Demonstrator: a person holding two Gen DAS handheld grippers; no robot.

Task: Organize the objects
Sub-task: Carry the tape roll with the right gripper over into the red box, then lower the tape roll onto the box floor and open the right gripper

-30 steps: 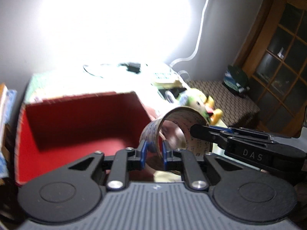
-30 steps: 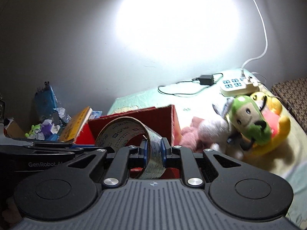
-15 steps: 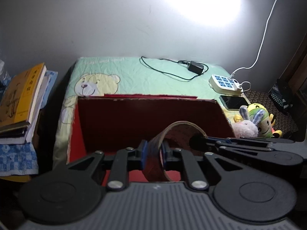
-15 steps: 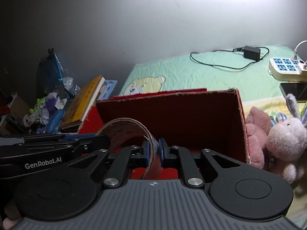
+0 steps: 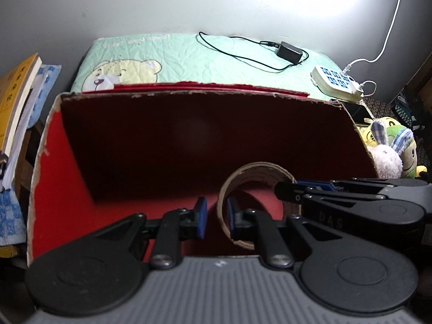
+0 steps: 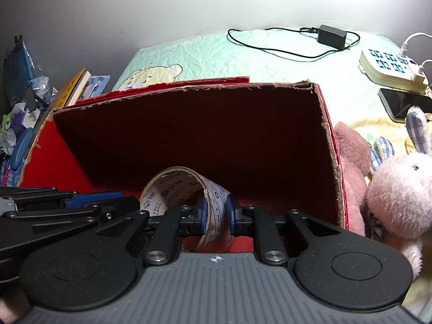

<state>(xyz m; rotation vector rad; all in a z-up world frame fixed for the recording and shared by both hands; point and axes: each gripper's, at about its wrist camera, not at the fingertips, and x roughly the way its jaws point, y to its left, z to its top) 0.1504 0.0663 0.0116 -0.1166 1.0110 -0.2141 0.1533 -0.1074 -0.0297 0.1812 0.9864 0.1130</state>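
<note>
Cardboard tape ring (image 6: 186,186) — clamped by right tongs (image 6: 215,214), left tongs (image 5: 215,217) apart — inside red box (image 5: 56,178).

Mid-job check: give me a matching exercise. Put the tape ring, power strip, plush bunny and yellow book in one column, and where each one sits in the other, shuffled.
Things:
1. tape ring
2. power strip
3. plush bunny
4. yellow book

Places:
A. outside the red box, on its right
B. on the green blanket, white cables plugged in
C. outside the red box, on its left
D. over the red box's open top, its wall between the right gripper fingers

Pairs: 1-D, 2-B, 3-A, 4-C
</note>
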